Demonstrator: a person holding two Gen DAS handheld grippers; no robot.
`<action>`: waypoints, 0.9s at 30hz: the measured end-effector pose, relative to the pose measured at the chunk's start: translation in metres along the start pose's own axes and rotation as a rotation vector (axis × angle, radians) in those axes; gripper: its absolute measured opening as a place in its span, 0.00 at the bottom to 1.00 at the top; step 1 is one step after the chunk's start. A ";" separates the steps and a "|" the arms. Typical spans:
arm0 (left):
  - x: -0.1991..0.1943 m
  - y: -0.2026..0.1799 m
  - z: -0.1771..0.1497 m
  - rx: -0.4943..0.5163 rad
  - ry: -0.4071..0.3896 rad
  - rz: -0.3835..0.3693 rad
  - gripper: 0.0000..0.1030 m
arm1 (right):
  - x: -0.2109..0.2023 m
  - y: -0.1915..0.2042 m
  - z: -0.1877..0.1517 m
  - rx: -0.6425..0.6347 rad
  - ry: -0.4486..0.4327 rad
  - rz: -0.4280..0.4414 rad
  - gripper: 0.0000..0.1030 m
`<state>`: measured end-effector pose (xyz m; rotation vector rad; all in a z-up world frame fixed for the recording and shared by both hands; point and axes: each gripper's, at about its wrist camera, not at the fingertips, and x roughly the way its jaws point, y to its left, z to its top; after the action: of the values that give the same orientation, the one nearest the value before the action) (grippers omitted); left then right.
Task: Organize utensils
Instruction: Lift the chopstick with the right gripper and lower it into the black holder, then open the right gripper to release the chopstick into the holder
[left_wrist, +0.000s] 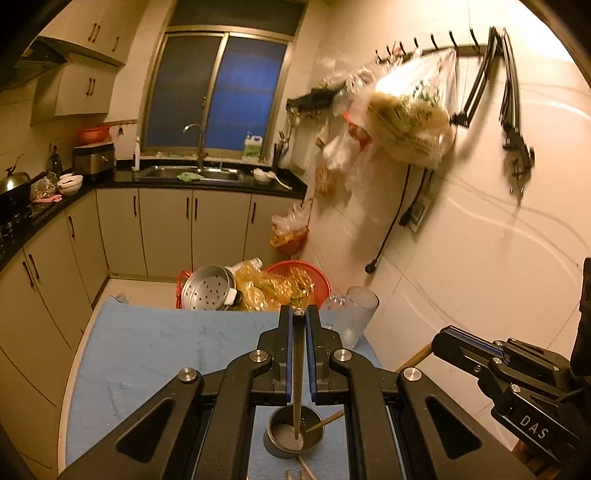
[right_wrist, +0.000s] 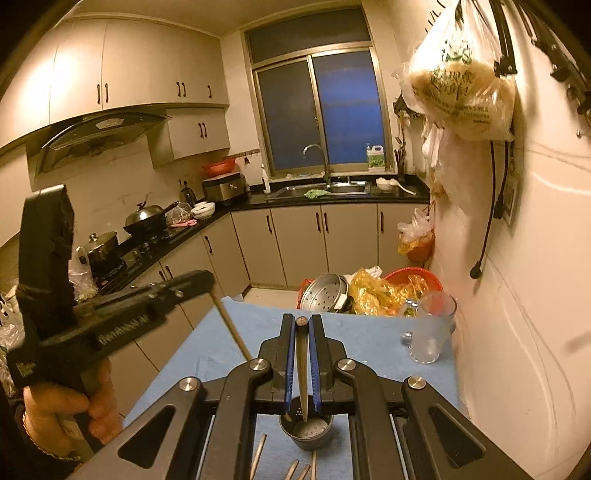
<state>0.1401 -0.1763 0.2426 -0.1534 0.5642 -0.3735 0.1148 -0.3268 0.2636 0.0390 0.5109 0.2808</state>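
Note:
My left gripper (left_wrist: 298, 317) is shut on a wooden chopstick (left_wrist: 297, 373) that hangs tip-down into a small metal utensil cup (left_wrist: 291, 435) on the blue table cloth (left_wrist: 166, 350). My right gripper (right_wrist: 302, 325) is shut on another chopstick (right_wrist: 303, 373), its tip also in the cup (right_wrist: 308, 434). A second chopstick tip (left_wrist: 325, 421) leans into the cup from the right. Several loose chopsticks (right_wrist: 295, 469) lie on the cloth in front of the cup. The left gripper (right_wrist: 207, 280) shows at the left of the right wrist view.
A clear glass (right_wrist: 432, 328) stands at the cloth's far right by the wall. Beyond the table's far edge sit a metal steamer pot (left_wrist: 210, 291), yellow bags and a red basket (left_wrist: 306, 273). Kitchen counters run along the left and back.

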 end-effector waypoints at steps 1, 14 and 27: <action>0.007 -0.003 -0.002 0.007 0.008 -0.001 0.06 | 0.003 -0.002 -0.002 0.000 0.006 -0.001 0.08; 0.052 0.000 -0.034 0.019 0.107 0.029 0.07 | 0.048 -0.020 -0.038 0.014 0.111 0.004 0.08; 0.067 0.014 -0.062 0.002 0.156 0.059 0.07 | 0.066 -0.030 -0.059 0.051 0.156 -0.006 0.08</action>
<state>0.1625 -0.1915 0.1541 -0.1057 0.7209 -0.3303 0.1489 -0.3395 0.1777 0.0649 0.6732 0.2662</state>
